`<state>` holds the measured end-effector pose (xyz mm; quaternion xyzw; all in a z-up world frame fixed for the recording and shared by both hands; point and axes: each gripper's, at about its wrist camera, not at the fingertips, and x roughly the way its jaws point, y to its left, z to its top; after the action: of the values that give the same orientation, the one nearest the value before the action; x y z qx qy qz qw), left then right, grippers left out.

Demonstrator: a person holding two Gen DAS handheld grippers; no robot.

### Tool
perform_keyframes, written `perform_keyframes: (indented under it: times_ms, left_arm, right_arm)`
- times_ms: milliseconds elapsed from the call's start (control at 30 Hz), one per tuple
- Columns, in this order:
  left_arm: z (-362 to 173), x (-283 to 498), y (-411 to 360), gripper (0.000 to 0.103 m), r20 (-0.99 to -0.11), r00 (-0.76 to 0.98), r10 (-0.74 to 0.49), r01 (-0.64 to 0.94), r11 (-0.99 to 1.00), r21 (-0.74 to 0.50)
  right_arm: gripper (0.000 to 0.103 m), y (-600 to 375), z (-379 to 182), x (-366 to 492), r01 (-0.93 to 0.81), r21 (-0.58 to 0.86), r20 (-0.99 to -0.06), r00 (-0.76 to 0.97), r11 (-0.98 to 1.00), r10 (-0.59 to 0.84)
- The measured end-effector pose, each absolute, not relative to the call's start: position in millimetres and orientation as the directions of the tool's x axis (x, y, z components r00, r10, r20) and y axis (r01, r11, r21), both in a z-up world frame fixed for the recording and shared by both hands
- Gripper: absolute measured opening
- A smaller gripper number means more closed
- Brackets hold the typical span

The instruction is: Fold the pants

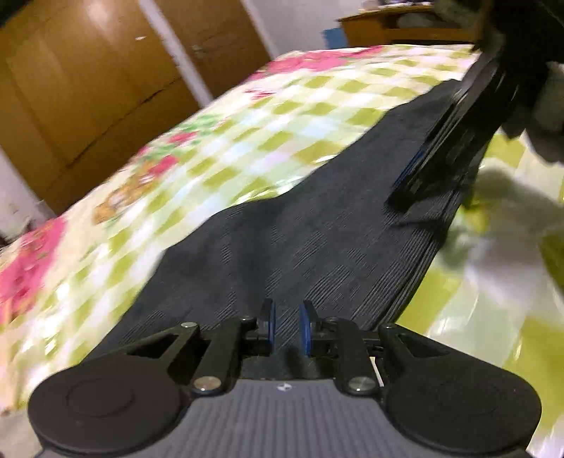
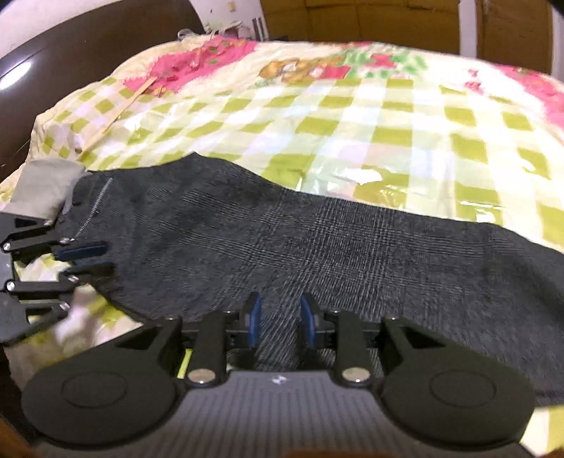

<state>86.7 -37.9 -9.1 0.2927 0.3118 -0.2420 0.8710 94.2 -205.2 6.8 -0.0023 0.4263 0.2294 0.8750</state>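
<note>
**2 grippers over dark pants on a checked bedspread**

Dark grey pants with a fine check weave lie flat on a bed, spread over a bedspread of green and white squares with pink flowers and a bear print. In the right wrist view the pants run across the picture as a long band, 1 end at the left beside a pale grey cloth, the other running off the right edge. A light line of stitching shows near that left end.

The right gripper points down at the near edge of the pants. Its jaws stand a little apart, with blue pads either side of a strip of the fabric; the pads do not appear to press on it. In the left wrist view this same gripper comes in from the upper right, blurred, its tip touching or just above the pants near their right edge.

The left gripper also hangs over the pants, jaws parted by a narrow gap, with the cloth seen through the gap and nothing clamped. In the right wrist view it enters from the left edge, its 2 blue-padded fingers lying at the left end of the pants, slightly apart.

Brown wooden cupboard doors stand beyond the bed, and a wooden desk shows at the far end. Both views are blurred.
</note>
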Motion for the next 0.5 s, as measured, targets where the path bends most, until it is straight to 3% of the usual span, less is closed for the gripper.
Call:
perform_keyframes:
  times_ms: [67,133,200,367,500]
  left_arm:
    - [-19.1,95.6,-52.1,0.032,-0.737,0.624,-0.259,0.653,0.691,0.310]
    - [-29.6,95.5,-57.0,0.020,-0.779,0.568,-0.266,0.688,0.673,0.272]
    - [-32.5,86.0,-63.2,0.020,-0.777,0.577,-0.252,0.698,0.646,0.309]
    - [-11.7,85.8,-73.3,0.030,-0.762,0.571,-0.305,0.705,0.657,0.266]
    - [-11.1,89.7,-98.5,0.032,-0.740,0.576,-0.347,0.730,0.626,0.275]
  right_arm:
    - [0.027,-204.4,-4.2,107.7,-0.416,0.230,-0.767,0.479,0.880,0.427]
    - [0.027,-204.3,-14.4,109.9,-0.426,0.244,-0.810,0.405,0.871,0.425]
    - [0.028,-206.8,-16.4,100.6,-0.459,0.250,-0.823,0.364,0.852,0.437]
    - [0.026,-231.0,-6.6,78.5,-0.419,0.328,-0.790,0.370,0.847,0.489]
    - [0.028,-267.0,10.5,66.6,-0.303,0.368,-0.725,0.499,0.879,0.475]
